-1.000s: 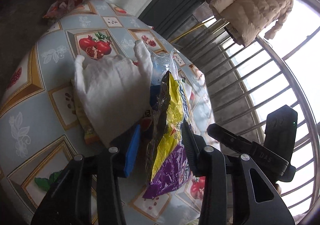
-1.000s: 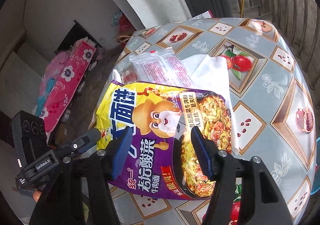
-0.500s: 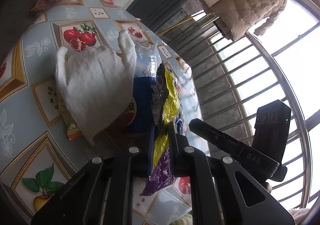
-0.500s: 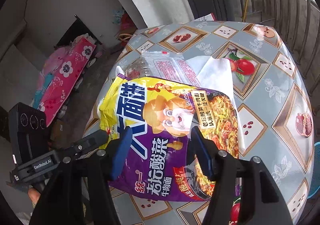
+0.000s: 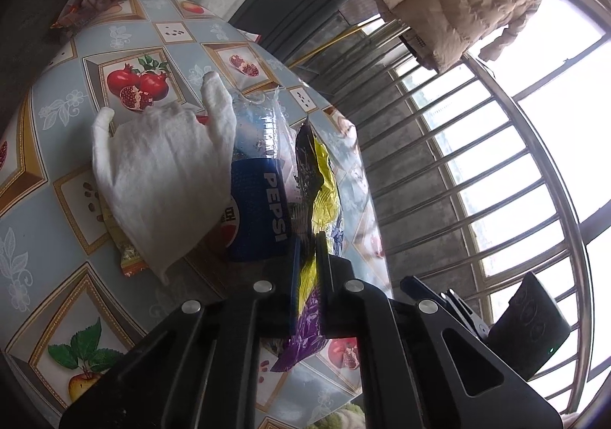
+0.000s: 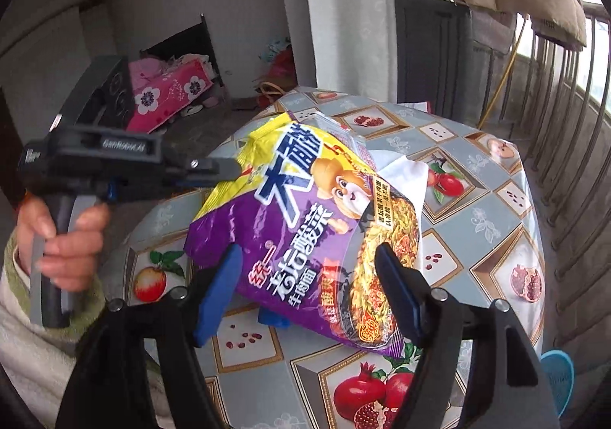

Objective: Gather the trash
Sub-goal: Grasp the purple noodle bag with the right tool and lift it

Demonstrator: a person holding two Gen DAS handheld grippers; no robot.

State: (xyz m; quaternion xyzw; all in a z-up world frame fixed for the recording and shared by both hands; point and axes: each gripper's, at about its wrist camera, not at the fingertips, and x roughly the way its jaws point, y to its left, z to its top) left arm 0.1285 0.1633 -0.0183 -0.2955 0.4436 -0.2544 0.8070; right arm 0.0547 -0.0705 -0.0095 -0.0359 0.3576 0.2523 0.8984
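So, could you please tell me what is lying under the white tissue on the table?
An orange wrapper pokes out beneath the white tissue's lower edge, and the tissue drapes against a Pepsi bottle. Whatever else lies underneath is covered.

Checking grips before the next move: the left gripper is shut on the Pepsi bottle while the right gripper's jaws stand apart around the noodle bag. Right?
Not quite. The left gripper is shut on the noodle bag, not the Pepsi bottle beside it, as the left wrist view shows. The right gripper is indeed opening around the bag.

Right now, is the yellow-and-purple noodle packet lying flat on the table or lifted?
Lifted: the left claw pinches the yellow-and-purple noodle packet edge, holding it tilted above the table.
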